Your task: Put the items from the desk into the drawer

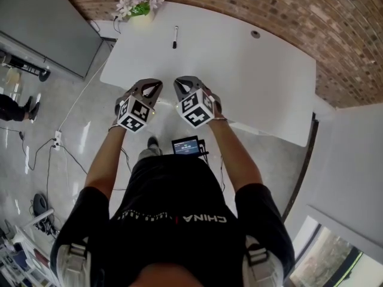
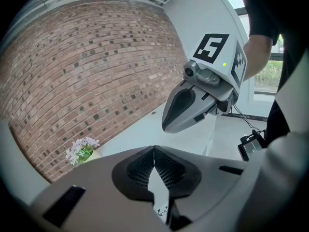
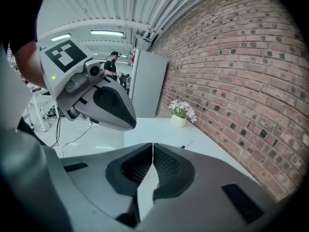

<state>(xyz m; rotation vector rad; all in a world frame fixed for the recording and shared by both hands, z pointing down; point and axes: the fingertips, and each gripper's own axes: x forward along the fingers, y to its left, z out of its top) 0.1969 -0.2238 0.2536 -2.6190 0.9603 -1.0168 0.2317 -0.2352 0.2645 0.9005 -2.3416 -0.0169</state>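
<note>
A black marker pen (image 1: 175, 36) lies near the far edge of the white desk (image 1: 263, 82); it also shows as a thin pen (image 3: 187, 143) in the right gripper view. A pot of pale flowers (image 1: 139, 5) stands at the desk's far left corner. Both grippers hover side by side over the near edge of the desk. My left gripper (image 1: 151, 87) (image 2: 154, 149) has its tips together with nothing between them. My right gripper (image 1: 187, 84) (image 3: 153, 146) is likewise shut and empty. No drawer is in view.
A round cable hole (image 1: 255, 34) sits in the desk's far right. A brick wall (image 1: 287, 11) runs behind the desk. A grey cabinet (image 1: 42, 28) stands at the left, a white unit (image 1: 353, 160) at the right. A power strip (image 1: 57, 139) with cables lies on the floor.
</note>
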